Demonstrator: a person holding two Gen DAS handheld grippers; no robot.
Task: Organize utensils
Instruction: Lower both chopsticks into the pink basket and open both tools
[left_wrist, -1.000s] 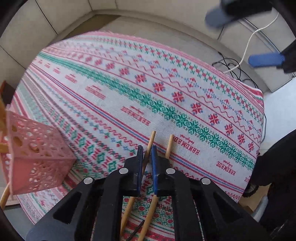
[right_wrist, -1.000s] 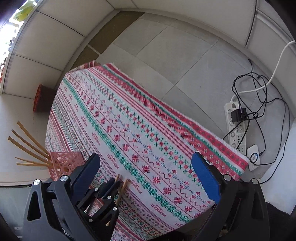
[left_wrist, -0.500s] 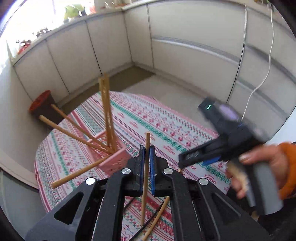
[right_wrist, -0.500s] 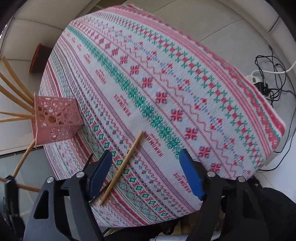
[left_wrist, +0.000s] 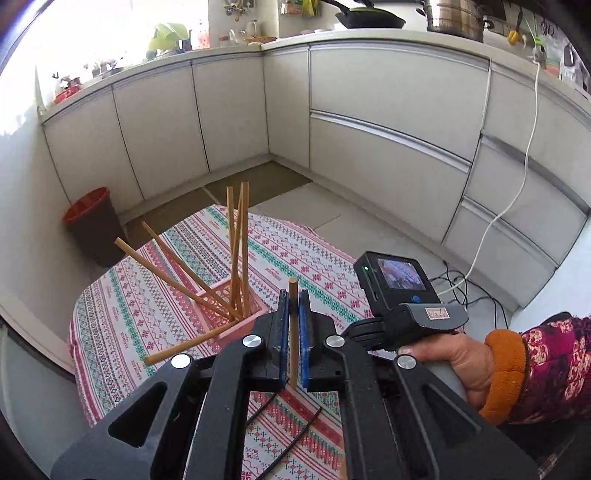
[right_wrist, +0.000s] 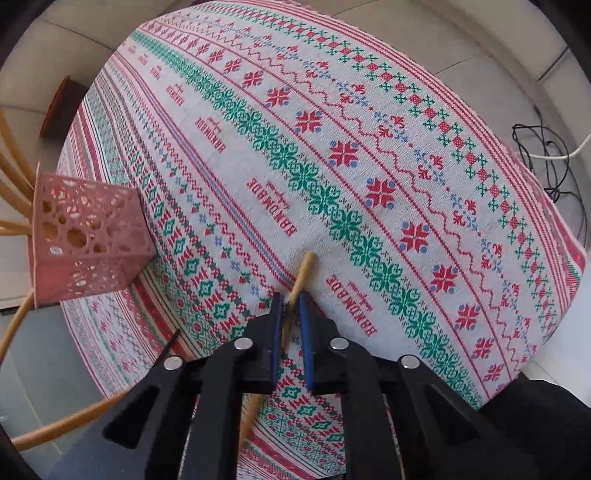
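My left gripper (left_wrist: 293, 295) is shut on a wooden chopstick (left_wrist: 293, 332) and holds it upright above the patterned tablecloth (left_wrist: 295, 251). A pink perforated holder (left_wrist: 236, 314) with several chopsticks (left_wrist: 238, 243) leaning out stands just left of it. My right gripper (right_wrist: 291, 299) is down at the cloth, its blue pads closed around another wooden chopstick (right_wrist: 301, 275) that lies on the tablecloth (right_wrist: 369, 147). The pink holder (right_wrist: 88, 240) sits to its left in the right wrist view.
The right hand-held gripper body with its screen (left_wrist: 400, 280) is close on the left gripper's right. A red bin (left_wrist: 94, 225) stands on the floor beyond the table. Cables (right_wrist: 550, 155) lie past the table's right edge. Thin black sticks (left_wrist: 295, 435) lie on the cloth.
My left gripper lifted its chopstick off the cloth and tilted upright near the holder. My right gripper came down and closed from wide open onto the remaining chopstick.
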